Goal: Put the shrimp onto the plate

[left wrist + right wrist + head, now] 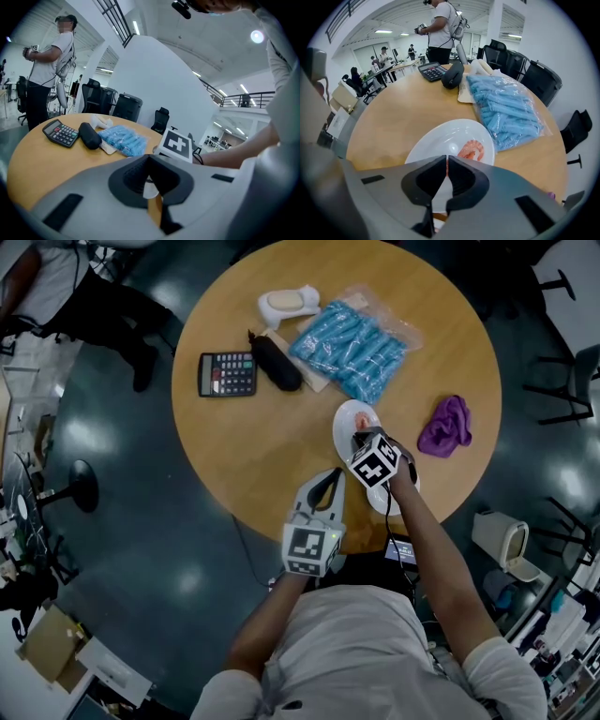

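An orange-pink curled shrimp (471,150) lies inside the round white plate (440,136), on the half of it that faces the bag, and nothing grips it. The plate sits on the round wooden worktop (262,442), near the edge closest to the person.

The right tongs (446,161) hang over the plate's near side with their jaws drawn together to a thin slit and nothing held between them; the shrimp lies just past their tips. The left tongs (149,161) are to the plate's left, over the worktop's near edge, with their jaws closed and empty too.

Just beside the plate, on its far side, lies a clear plastic bag of blue tube-shaped pieces (506,110). Farther from the plate, past that bag's left end, are a black oval pouch (277,362) and a black calculator (227,374), with the pouch between the calculator and the bag. A crumpled purple cloth (446,426) lies to the plate's right, apart from it.
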The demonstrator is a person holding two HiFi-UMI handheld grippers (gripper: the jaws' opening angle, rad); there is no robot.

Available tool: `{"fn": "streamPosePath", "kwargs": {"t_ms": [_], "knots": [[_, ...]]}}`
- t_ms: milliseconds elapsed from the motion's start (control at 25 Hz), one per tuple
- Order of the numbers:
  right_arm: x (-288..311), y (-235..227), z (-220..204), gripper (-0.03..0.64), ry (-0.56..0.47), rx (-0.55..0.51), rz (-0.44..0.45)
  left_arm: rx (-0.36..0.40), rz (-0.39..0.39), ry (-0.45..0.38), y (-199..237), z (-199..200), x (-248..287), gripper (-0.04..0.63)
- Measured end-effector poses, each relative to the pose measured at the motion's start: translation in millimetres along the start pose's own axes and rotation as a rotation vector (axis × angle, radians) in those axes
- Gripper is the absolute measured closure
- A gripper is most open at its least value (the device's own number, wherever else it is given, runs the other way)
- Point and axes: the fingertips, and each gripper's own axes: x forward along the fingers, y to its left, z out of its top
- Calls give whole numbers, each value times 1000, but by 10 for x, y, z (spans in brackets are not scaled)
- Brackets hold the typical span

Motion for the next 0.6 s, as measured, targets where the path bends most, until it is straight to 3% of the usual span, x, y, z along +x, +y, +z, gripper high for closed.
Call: {"fn": "streamPosePath", "kwargs": {"t_ms": [160,600], "knots": [[-59,15,-59,600,-5,-3,-27,-1,0,-8,-37,26,-90,588],[-421,99,-242,600,-105,114,-67,-9,-3,-1,-107,-89,-311,588]]}}
